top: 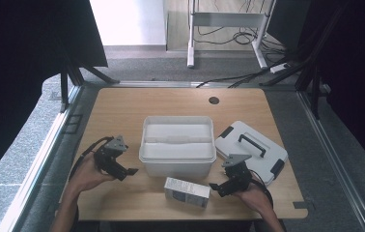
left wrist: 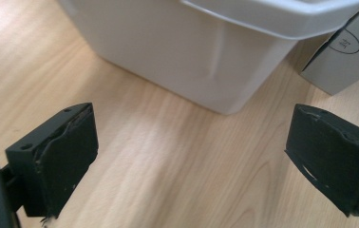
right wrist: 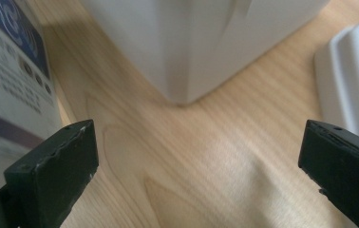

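The wooden table (top: 122,111) carries everything here. At its middle stands the open white plastic bin (top: 178,145), a white insert lying across its inside. To the bin's right, near the table's edge, lies the bin's white lid (top: 253,150), flat, with a dark handle and dark latches. In front of the bin, just apart from its near wall, lies a small grey-and-white carton (top: 187,192) on its long side — printed text and a blue patch show on it in the right gripper view (right wrist: 11,71).

The right gripper (top: 215,186) sits low over the table just right of the carton, between it and the lid; its jaws are spread wide with nothing but bare wood between them, the carton just outside one jaw and the bin's corner ahead. The left gripper (top: 131,171) is held left of the bin's near-left corner, pointing toward it — its jaws likewise stand wide apart over bare wood, touching nothing, with the bin's wall (left wrist: 177,52) and the carton's end (left wrist: 344,52) beyond.
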`<state>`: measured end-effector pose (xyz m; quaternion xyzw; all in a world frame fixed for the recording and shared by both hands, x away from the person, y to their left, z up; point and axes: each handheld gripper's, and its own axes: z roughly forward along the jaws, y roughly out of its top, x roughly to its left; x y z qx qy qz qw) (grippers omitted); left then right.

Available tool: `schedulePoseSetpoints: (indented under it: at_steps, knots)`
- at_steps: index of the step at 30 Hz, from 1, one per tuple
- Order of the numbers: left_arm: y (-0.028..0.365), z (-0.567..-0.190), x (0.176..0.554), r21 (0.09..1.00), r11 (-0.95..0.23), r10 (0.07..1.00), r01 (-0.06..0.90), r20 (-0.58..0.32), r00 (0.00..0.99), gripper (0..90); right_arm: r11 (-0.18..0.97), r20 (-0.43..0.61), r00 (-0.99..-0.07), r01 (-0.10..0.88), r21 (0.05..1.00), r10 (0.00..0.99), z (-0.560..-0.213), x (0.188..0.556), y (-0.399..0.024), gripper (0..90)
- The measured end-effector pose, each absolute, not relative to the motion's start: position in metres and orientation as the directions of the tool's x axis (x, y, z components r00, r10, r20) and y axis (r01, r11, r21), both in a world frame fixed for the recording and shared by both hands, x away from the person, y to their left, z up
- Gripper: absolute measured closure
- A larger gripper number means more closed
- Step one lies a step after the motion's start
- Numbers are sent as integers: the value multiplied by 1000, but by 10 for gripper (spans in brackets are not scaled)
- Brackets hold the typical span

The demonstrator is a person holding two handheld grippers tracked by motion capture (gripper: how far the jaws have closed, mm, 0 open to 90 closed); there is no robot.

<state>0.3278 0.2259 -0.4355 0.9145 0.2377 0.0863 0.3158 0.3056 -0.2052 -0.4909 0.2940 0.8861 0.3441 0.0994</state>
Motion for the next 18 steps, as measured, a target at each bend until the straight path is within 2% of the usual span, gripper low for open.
schedulePoseSetpoints:
  at_steps: [7, 9, 11, 18]
  knots:
    - [238, -409, 346, 581, -741, 450, 337, 57, 891, 86, 595, 13, -794, 466, 655, 608, -515, 300, -212, 0]
    - [239, -405, 349, 575, -748, 443, 331, 61, 894, 93, 590, 6, -791, 461, 663, 611, -516, 300, -213, 0]
    - [238, -394, 354, 563, -766, 418, 311, 68, 906, 150, 571, 7, -784, 457, 682, 620, -518, 298, -215, 0]
    - [230, -370, 363, 545, -790, 387, 281, 86, 918, 168, 564, 4, -782, 453, 691, 623, -519, 297, -215, 0]
